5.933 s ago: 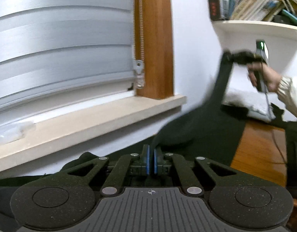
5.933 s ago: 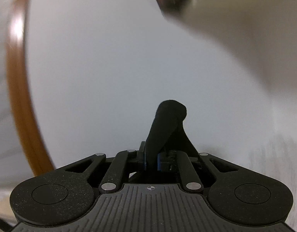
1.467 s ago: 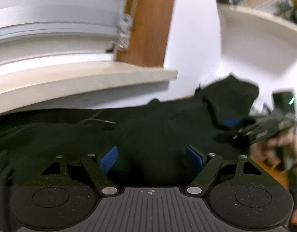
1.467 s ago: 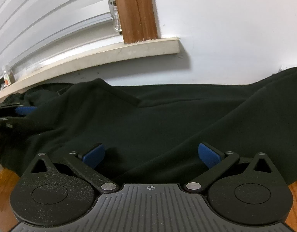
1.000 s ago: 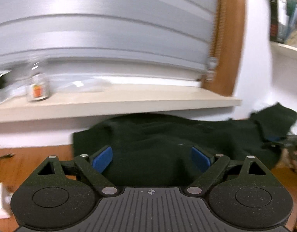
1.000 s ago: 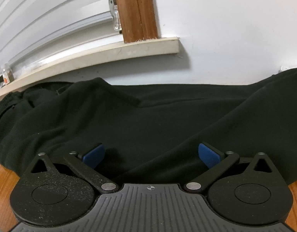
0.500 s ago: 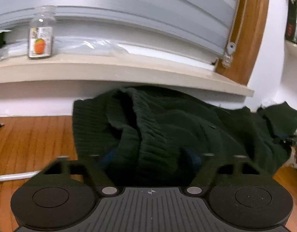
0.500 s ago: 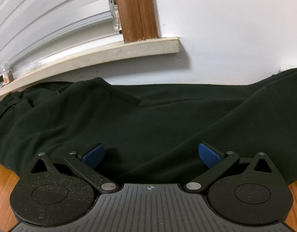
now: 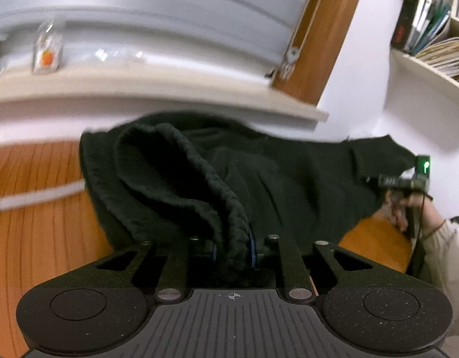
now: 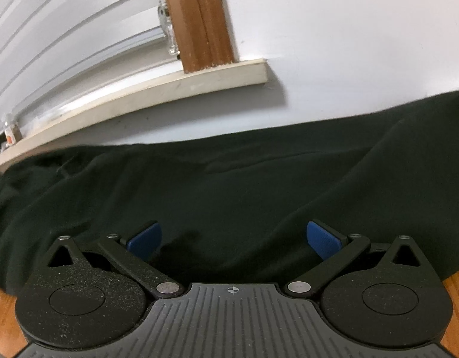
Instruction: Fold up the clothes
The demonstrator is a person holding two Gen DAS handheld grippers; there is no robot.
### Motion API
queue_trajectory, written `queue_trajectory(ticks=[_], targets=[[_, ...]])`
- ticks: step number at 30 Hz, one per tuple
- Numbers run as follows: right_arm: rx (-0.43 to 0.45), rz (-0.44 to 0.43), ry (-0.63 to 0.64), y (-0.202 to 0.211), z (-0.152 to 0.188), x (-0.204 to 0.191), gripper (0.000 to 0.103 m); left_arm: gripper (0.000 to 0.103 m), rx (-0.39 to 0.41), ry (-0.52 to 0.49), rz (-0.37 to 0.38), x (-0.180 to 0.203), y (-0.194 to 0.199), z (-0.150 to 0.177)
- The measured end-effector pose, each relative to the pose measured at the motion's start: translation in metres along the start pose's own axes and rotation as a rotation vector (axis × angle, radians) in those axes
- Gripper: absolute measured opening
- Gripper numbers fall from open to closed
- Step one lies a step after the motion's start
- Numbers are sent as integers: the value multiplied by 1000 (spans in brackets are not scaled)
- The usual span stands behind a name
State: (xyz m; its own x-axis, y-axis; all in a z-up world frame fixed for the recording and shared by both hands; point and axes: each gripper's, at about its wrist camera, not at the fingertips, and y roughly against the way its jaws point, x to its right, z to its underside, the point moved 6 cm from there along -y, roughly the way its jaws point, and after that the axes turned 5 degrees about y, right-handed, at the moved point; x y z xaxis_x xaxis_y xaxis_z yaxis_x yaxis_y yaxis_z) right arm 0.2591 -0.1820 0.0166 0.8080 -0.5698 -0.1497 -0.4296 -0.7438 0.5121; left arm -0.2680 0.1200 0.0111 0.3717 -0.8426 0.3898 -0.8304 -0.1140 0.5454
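A black garment point(image 9: 289, 179) lies spread on the wooden table below the window sill. My left gripper point(image 9: 232, 247) is shut on its thick ribbed band point(image 9: 181, 161) at the left end and lifts that edge, which curls up off the table. In the right wrist view the same black garment point(image 10: 229, 191) fills the middle. My right gripper point(image 10: 234, 238) is open, its blue pads point(image 10: 144, 238) spread just above the cloth, holding nothing. The right gripper also shows far right in the left wrist view point(image 9: 408, 182), in a hand at the garment's other end.
The wooden table point(image 9: 35, 223) shows left of the garment, with a white cable point(image 9: 35, 197) on it. A window sill point(image 9: 140, 89) with a small bottle point(image 9: 47, 50) runs behind. A wooden frame point(image 10: 199, 21) and white wall stand behind; a bookshelf point(image 9: 432, 38) is at the upper right.
My left gripper has swung to the garment's left end and closed on the ribbed band, raising it. My right gripper has stayed open over the cloth, tilting slightly.
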Motion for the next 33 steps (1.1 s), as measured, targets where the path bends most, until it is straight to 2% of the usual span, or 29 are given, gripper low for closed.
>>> queue_trajectory(ticks=[3, 5, 7, 12, 15, 19, 22, 24, 26, 27, 28, 30, 31, 33], targets=[[12, -14, -31, 4, 0, 3, 103, 24, 15, 48, 12, -10, 6, 11], [9, -16, -36, 3, 0, 4, 103, 36, 33, 36, -4, -12, 9, 8], [4, -13, -34, 3, 0, 3, 103, 53, 52, 26, -18, -16, 13, 4], [-3, -1, -18, 1, 0, 1, 103, 67, 109, 31, -28, -30, 22, -20], [-3, -2, -19, 1, -1, 2, 103, 72, 127, 54, -15, -40, 20, -37], [-2, -5, -23, 1, -1, 3, 103, 73, 102, 145, 18, -62, 2, -53], [-3, -5, -21, 0, -1, 4, 103, 79, 73, 218, 46, -78, -18, -62], [-5, -3, -16, 1, -1, 3, 103, 79, 55, 257, 57, -87, -31, -68], [-6, -1, -14, 1, -1, 3, 103, 77, 46, 270, 43, -90, -39, -71], [-6, 0, -14, 1, -1, 3, 103, 69, 46, 256, 38, -88, -42, -72], [-6, -1, -15, 1, -1, 3, 103, 48, 48, 238, 36, -85, -43, -72], [-5, -4, -18, 1, -1, 4, 103, 21, 61, 195, 59, -76, -43, -73], [-4, -5, -20, 1, -1, 4, 103, 14, 86, 163, 62, -70, -40, -75], [-2, -8, -23, 2, -1, 5, 103, 11, 187, 80, 42, -52, -24, -83]])
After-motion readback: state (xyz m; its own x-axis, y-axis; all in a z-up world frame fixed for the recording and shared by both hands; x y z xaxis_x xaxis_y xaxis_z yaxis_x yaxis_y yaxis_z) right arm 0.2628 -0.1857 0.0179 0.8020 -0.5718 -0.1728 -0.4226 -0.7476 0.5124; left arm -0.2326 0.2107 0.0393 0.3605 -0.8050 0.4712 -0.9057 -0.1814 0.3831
